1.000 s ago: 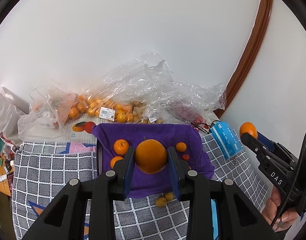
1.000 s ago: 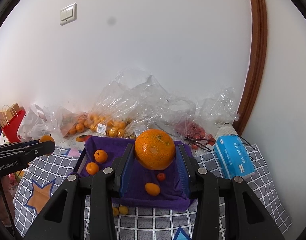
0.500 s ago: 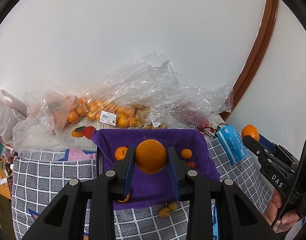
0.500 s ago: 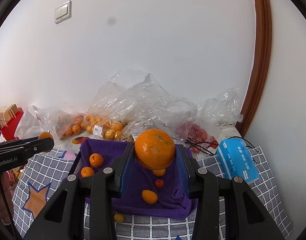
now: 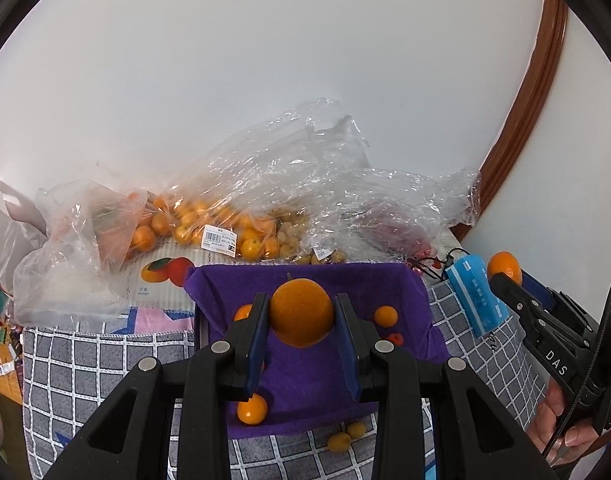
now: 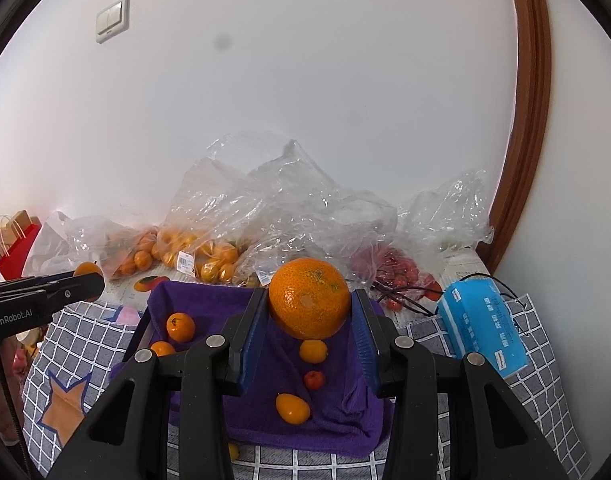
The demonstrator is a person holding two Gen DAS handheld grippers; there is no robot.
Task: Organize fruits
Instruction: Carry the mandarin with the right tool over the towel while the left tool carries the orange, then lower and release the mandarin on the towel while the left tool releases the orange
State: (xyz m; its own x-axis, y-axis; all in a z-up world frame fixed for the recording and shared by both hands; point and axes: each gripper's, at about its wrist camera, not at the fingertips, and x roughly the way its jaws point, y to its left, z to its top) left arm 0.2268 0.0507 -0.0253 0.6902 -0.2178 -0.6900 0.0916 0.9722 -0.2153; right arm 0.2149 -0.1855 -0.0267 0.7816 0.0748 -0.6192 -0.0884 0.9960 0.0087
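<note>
1. The left gripper, matte black plastic with blue ribbed pads, pinches a smooth round orange above the purple fleecy cloth.
2. The right gripper, same build, clamps a larger, pebbly-skinned orange with a pale scuff, also over the cloth, which drapes a shallow tray.
3. Small glossy round fruits lie on the cloth: a tangerine, an oval kumquat, a tiny red fruit.
4. Crinkled clear plastic bags of fruit heap against the white wall.
5. A blue soft tissue pack rests on the grey checked tablecloth covering the bench.
</note>
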